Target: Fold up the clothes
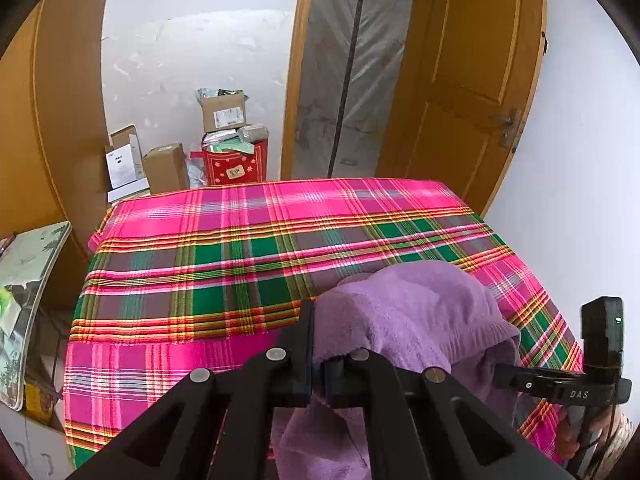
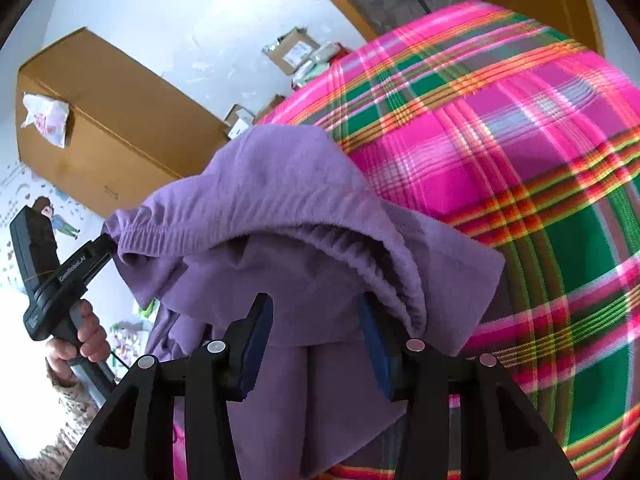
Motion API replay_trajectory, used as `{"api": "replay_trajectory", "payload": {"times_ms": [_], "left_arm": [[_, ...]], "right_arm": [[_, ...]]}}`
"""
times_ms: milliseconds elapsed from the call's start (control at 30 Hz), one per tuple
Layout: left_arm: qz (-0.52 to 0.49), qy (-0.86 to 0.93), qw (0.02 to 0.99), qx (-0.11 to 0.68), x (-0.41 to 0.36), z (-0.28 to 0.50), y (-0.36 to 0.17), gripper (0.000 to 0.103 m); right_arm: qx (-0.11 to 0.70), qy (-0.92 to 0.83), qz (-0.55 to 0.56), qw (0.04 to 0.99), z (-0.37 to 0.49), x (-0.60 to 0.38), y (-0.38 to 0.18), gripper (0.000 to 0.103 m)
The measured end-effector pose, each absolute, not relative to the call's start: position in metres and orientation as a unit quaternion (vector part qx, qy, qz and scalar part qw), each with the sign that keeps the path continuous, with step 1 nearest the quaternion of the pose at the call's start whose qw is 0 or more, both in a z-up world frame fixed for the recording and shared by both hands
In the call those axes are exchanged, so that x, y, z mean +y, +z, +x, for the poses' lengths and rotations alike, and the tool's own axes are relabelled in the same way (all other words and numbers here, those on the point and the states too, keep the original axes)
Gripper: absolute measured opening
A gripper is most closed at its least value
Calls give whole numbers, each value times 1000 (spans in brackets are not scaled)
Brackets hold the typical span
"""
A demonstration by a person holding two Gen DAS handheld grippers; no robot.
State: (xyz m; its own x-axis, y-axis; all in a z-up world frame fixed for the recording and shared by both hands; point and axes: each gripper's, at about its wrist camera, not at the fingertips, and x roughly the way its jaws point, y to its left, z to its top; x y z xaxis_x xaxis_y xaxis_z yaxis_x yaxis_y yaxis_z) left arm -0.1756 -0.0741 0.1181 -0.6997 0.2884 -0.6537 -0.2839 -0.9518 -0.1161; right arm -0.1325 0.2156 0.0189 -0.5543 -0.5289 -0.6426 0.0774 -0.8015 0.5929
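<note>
A purple fleece garment [image 1: 412, 312] with an elastic waistband [image 2: 328, 236] hangs bunched above the near right part of a table under a pink and green plaid cloth [image 1: 240, 260]. My left gripper [image 1: 320, 360] is shut on a fold of it. In the right wrist view the left gripper [image 2: 110, 242] pinches the waistband's left end, with a hand [image 2: 90, 336] on its handle. My right gripper [image 2: 316, 332] is open, its fingers wide apart. Purple fabric [image 2: 280, 184] lies between them and the waistband drapes over the right finger. The right gripper [image 1: 500, 378] reaches into the garment's right side.
Cardboard boxes [image 1: 164, 168] and a red bag [image 1: 234, 160] stand on the floor behind the table. A wooden door [image 1: 468, 80] is at the back right, a wooden cabinet [image 2: 112, 120] at the left. A cluttered side table [image 1: 28, 280] sits beside the table's left edge.
</note>
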Motion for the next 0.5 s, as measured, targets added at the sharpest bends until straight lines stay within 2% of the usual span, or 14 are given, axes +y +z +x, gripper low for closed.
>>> {"api": "replay_trajectory", "payload": {"times_ms": [233, 400, 500], "left_arm": [[-346, 928, 136, -20, -92, -171, 124, 3], [-335, 934, 116, -35, -109, -164, 132, 3], [-332, 937, 100, -34, -119, -160, 134, 3]], "right_arm": [[-172, -893, 396, 124, -116, 215, 30, 47], [-180, -879, 417, 143, -137, 213, 18, 50], [-156, -887, 407, 154, -144, 200, 25, 50]]}}
